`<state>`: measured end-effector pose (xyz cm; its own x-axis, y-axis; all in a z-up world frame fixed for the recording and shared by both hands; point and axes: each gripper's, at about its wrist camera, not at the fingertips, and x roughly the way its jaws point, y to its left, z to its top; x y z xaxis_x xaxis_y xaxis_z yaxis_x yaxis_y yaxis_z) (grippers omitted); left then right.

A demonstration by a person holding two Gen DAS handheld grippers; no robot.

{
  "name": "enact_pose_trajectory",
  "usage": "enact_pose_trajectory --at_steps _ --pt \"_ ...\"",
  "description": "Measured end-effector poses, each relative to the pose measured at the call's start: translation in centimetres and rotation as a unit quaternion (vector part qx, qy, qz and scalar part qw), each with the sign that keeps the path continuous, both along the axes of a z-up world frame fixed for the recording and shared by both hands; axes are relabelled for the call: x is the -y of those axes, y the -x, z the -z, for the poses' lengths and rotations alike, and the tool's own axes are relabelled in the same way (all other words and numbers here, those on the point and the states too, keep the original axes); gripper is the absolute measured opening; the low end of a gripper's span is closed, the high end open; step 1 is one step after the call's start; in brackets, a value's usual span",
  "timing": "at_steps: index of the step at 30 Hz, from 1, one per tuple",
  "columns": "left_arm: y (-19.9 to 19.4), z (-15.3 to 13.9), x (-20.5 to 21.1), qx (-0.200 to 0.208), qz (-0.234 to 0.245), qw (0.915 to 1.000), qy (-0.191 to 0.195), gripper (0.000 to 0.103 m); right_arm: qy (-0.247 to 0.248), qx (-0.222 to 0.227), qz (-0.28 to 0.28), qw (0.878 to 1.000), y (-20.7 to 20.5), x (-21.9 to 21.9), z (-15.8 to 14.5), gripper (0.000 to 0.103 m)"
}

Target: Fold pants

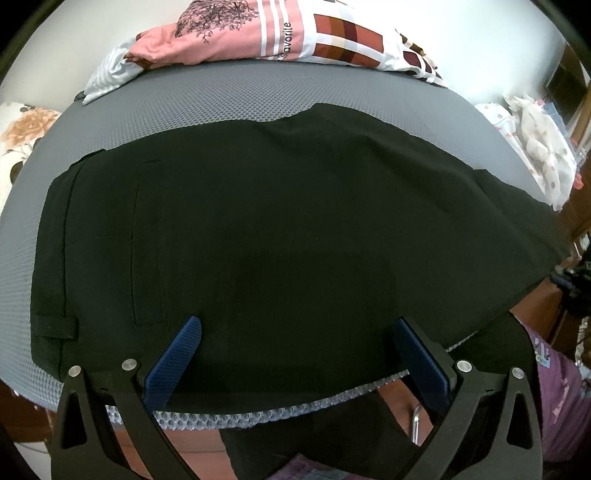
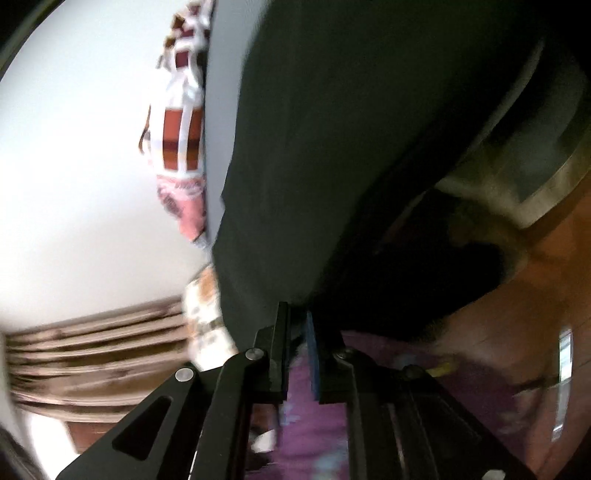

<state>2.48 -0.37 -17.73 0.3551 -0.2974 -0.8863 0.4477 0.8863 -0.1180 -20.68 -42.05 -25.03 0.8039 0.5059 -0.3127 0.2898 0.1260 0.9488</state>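
Observation:
Black pants [image 1: 258,221] lie spread across a grey mesh-covered table [image 1: 207,99], waistband and belt loop at the left, legs running off to the right. My left gripper [image 1: 295,328] is open, its blue pads [image 1: 177,354] resting over the near edge of the pants. In the tilted, blurred right wrist view my right gripper [image 2: 297,317] is shut on the edge of the black pants [image 2: 332,147], which hangs off the table edge.
A pile of pink and patterned clothes [image 1: 280,33] sits at the table's far edge. White spotted cloth [image 1: 543,147] lies at the right. A floral cloth [image 1: 22,136] is at the left. The person's purple clothing [image 1: 557,391] is close by.

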Motion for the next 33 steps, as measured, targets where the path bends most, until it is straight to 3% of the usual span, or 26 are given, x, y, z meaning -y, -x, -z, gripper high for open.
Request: enact_pose_trajectory --at_steps 3,6,7,8,10,14,15,16,17,18,22,26,28,30,33 --pt "0.1 0.0 0.2 0.003 0.0 1.0 -0.005 0.103 0.024 -0.021 0.085 0.996 4.9 4.6 0.0 0.027" --pt "0.1 0.0 0.1 0.001 -0.002 1.0 -0.003 0.103 0.052 -0.045 0.189 0.98 10.1 10.1 0.3 0.038" --pt "0.1 0.0 0.1 0.001 -0.003 1.0 -0.002 0.103 0.047 -0.043 0.212 0.975 11.2 11.3 0.6 0.046" --pt "0.1 0.0 0.1 0.001 -0.003 1.0 -0.001 0.103 0.032 -0.033 0.233 0.971 12.2 12.6 0.9 0.061" --pt "0.1 0.0 0.1 0.003 -0.004 1.0 -0.003 0.103 0.011 -0.03 0.25 0.968 13.0 14.1 1.4 0.067" --pt "0.2 0.1 0.1 0.006 -0.004 0.9999 -0.009 0.103 0.021 -0.053 0.239 0.969 11.5 15.7 1.7 0.071" --pt "0.2 0.1 0.1 0.006 -0.005 0.9999 -0.008 0.103 0.013 -0.054 0.238 0.97 11.1 15.8 1.9 0.071" --pt "0.2 0.1 0.1 0.006 -0.005 0.9999 -0.008 0.103 0.008 -0.045 0.232 0.972 10.7 15.9 2.0 0.055" --pt "0.2 0.1 0.1 0.007 -0.004 0.9999 -0.008 0.103 0.018 -0.039 0.22 0.975 10.2 15.8 1.6 0.023" --pt "0.2 0.1 0.1 0.007 -0.005 0.9999 -0.008 0.103 0.044 -0.049 0.203 0.977 9.6 15.6 0.9 0.018" --pt "0.3 0.3 0.2 0.017 -0.003 0.9998 -0.013 0.103 0.105 -0.05 0.194 0.974 9.0 15.1 -2.5 0.012" --pt "0.0 0.6 0.7 0.031 -0.002 0.9994 -0.015 0.103 0.159 -0.018 0.177 0.971 6.7 15.8 -6.6 0.012" --pt "-0.3 0.6 1.1 0.034 -0.003 0.9993 -0.018 0.103 0.162 -0.002 0.174 0.971 5.5 16.6 -7.6 0.011" --pt "-0.4 0.6 1.3 0.034 -0.008 0.9993 -0.015 0.103 0.161 0.006 0.182 0.97 5.3 17.3 -7.7 0.011" --pt "-0.3 0.7 1.3 0.039 -0.004 0.9991 -0.016 0.103 0.128 -0.013 0.195 0.972 6.4 17.2 -4.3 0.011"
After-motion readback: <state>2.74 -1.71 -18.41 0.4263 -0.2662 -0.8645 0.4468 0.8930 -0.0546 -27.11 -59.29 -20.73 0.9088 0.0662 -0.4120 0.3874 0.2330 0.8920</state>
